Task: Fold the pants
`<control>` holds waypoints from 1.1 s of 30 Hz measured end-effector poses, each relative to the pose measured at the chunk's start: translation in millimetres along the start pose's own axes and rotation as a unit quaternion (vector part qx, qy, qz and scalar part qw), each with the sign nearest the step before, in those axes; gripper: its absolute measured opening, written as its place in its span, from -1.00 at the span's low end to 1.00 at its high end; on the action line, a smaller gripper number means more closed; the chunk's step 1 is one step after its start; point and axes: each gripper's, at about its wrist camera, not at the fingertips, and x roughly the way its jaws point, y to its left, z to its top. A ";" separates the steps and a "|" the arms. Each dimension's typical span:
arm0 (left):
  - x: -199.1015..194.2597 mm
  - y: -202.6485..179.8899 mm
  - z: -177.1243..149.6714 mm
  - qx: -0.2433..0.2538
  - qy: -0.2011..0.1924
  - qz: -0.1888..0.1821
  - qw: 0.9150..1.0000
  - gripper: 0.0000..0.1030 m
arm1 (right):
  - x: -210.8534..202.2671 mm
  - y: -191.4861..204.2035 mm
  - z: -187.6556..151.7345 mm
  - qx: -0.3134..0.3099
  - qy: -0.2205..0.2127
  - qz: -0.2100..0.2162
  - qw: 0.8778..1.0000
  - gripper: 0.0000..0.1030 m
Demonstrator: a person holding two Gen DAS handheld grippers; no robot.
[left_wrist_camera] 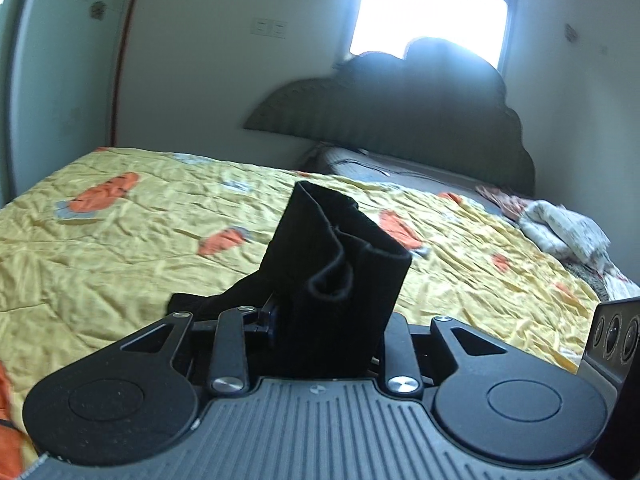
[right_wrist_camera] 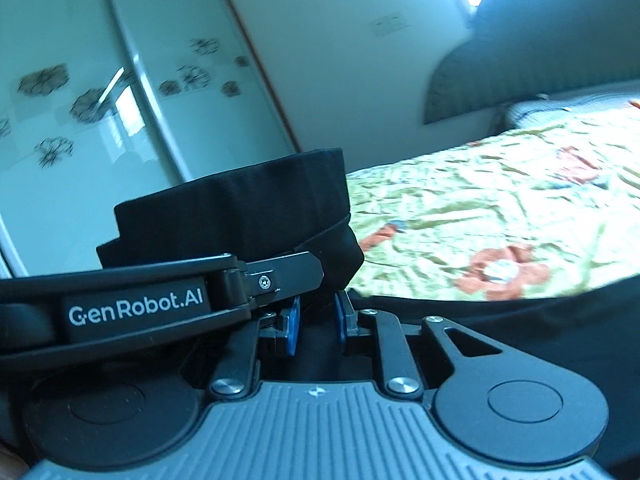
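Both claws have the black pants [left_wrist_camera: 340,264] lifted off the bed [left_wrist_camera: 100,240], the bunched cloth standing up above the yellow quilt. The step in hand looks like carrying one end over to lay it on the other, and I judge it goes best if the two claws travel together at the same height, keep the cloth taut between them, and lower it flat onto the quilt before letting go; slack would leave a crooked fold.

The left claw [left_wrist_camera: 324,332] is clenched on a thick wad of the pants, which fills the gap between its fingers and hides the pads. The right claw [right_wrist_camera: 316,320] sits with its blue pads [right_wrist_camera: 294,320] narrowly apart and dark cloth between them, so it appears to be gripping the pants too. The left claw's body crosses just in front of it, almost touching.
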 end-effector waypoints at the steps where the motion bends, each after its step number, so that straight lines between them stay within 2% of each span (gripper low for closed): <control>1: 3.1 -5.7 -0.8 0.004 0.002 -0.005 1.000 -0.40 | -3.4 -6.1 -0.2 0.006 -0.002 -0.005 1.000 -0.65; 18: 46.6 -88.5 -20.5 0.073 0.016 -0.054 0.996 -0.38 | -44.5 -76.9 -5.2 0.061 -0.030 -0.066 0.996 -0.64; 33: 83.9 -120.2 -36.4 0.071 0.053 -0.077 0.993 -0.33 | -55.9 -128.5 -15.3 0.107 -0.019 -0.096 0.989 -0.63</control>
